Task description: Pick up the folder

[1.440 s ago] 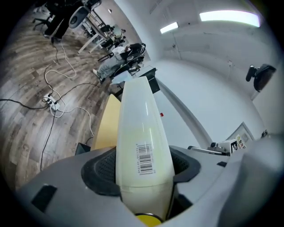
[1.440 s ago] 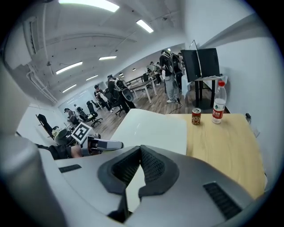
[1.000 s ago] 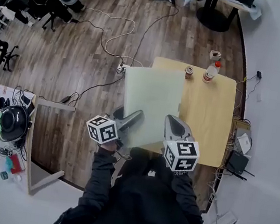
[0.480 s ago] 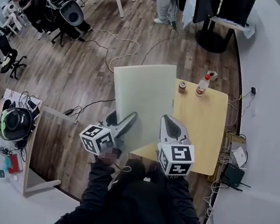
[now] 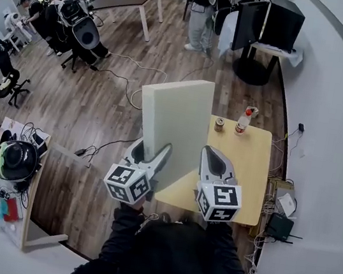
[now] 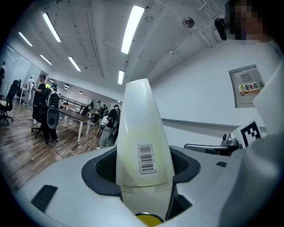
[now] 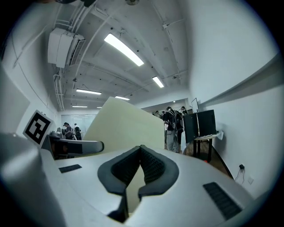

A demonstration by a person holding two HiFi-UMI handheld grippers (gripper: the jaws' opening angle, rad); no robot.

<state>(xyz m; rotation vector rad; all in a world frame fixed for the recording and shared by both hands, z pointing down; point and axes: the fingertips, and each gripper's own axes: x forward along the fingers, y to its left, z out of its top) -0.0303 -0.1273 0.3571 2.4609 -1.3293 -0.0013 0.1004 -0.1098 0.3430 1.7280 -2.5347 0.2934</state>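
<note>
The pale green folder (image 5: 177,124) stands tilted up off the yellow table (image 5: 250,168), held at its near edge from both sides. My left gripper (image 5: 158,155) is shut on the thick left side; in the left gripper view the pads (image 6: 103,167) press on the barcoded spine of the folder (image 6: 141,119). My right gripper (image 5: 211,163) is shut on the thin right edge; in the right gripper view the dark pads (image 7: 153,166) pinch the folder (image 7: 122,122). Across the folder, the left gripper's arm (image 7: 75,146) shows in the right gripper view.
A can (image 5: 219,124) and a plastic bottle (image 5: 244,120) stand at the table's far edge. Beyond it a monitor (image 5: 267,22) sits on a black stand. Cables lie on the wooden floor at left, near a desk (image 5: 34,182) with a helmet. People stand at the back.
Both grippers have risen with the folder, which went from lying flat on the table to standing steeply tilted above it.
</note>
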